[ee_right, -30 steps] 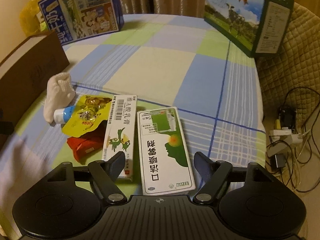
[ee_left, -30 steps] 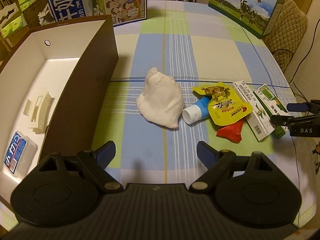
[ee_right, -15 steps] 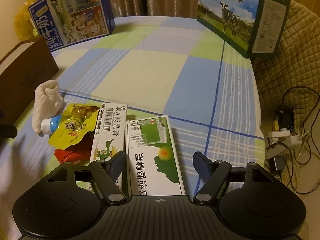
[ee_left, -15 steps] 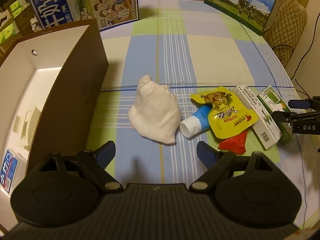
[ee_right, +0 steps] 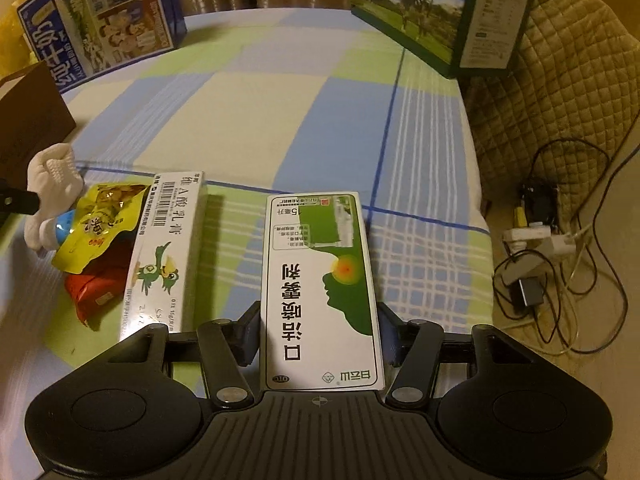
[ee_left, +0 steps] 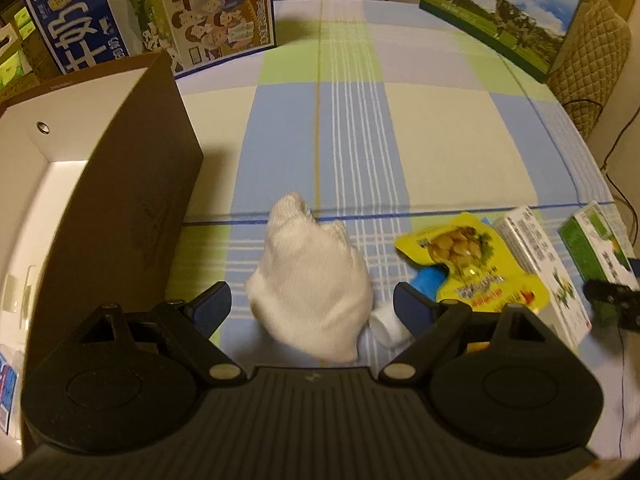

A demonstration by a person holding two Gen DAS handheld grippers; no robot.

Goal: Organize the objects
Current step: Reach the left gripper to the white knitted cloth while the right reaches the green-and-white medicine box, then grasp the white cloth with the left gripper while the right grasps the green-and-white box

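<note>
Left wrist view shows the brown cardboard box (ee_left: 120, 208) at nine o'clock, a blue-labelled pack (ee_left: 6, 384) lying inside. Its left gripper (ee_left: 310, 306) stands spread wide around the white sock (ee_left: 312, 292). At twelve o'clock, the right gripper (ee_right: 318, 330) pinches the green-and-white medicine box (ee_right: 320, 280).

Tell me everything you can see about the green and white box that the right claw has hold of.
The green and white box is a flat, oblong carton, apparently card. Its top face carries a green head silhouette with an orange-yellow spot, a green panel and dark printed characters, upside down to the right wrist camera. The right claw is shut on its near end, one finger against each long side. It lies lengthwise, apart from the white duck-printed carton.
</note>
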